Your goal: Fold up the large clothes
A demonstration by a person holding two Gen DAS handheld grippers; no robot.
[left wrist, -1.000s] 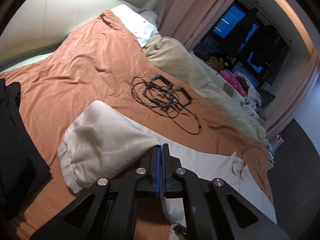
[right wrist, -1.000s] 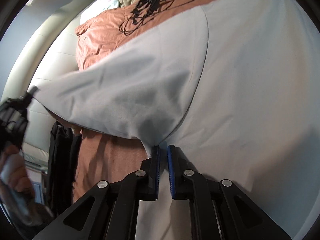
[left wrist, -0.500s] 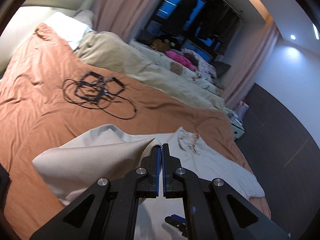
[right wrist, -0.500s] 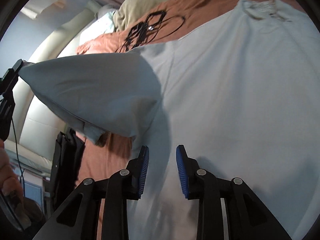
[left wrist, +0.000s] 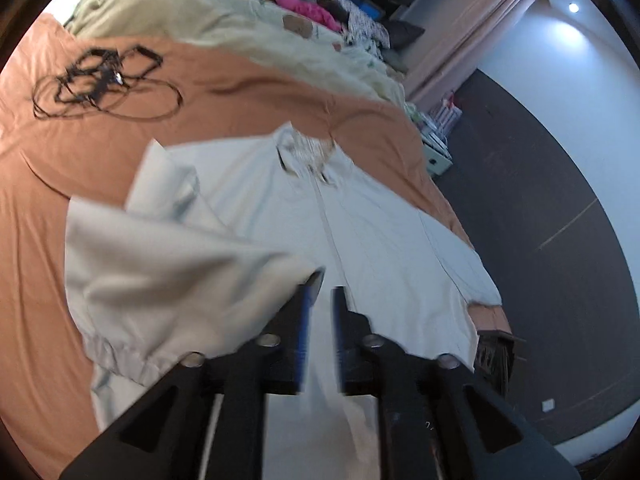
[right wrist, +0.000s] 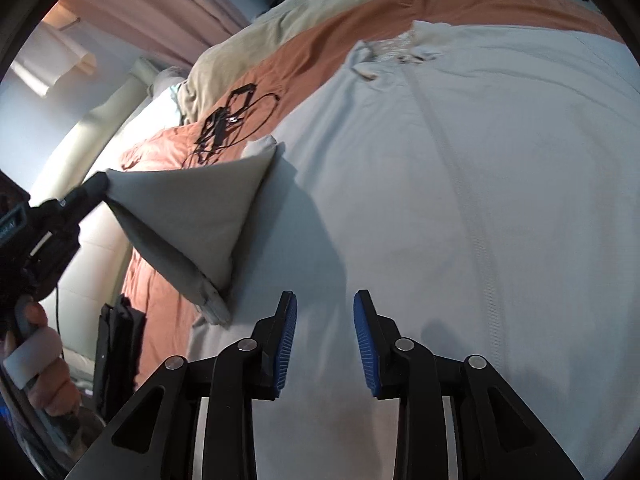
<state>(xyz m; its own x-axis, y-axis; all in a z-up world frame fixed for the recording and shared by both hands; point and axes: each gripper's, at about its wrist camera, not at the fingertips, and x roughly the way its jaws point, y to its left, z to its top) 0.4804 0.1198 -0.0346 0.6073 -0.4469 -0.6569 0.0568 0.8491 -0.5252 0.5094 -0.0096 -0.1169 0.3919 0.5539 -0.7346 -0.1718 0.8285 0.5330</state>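
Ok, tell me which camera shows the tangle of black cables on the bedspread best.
The left wrist view: the black cables lie unobstructed on the orange bedspread, loops distinct despite some blur. The right wrist view shows them smaller and foreshortened, partly behind the lifted sleeve.

A home bedroom: a wide bed under a rust-orange quilt (left wrist: 248,92) fills the frame, rumpled beige bedding (left wrist: 224,20) and pink floor-length curtains (right wrist: 168,4) at the upper left, a padded cream headboard (right wrist: 92,148) beside them.

The jacket (right wrist: 460,184) is smooth, matt pale-grey cloth with an elasticated gathered cuff (left wrist: 116,356). The bedspread (left wrist: 60,184) at 9 o'clock is soft matt rust cloth. The right gripper (right wrist: 325,320) is matt black plastic with ribbed blue pads (right wrist: 366,340) and shiny metal screws.
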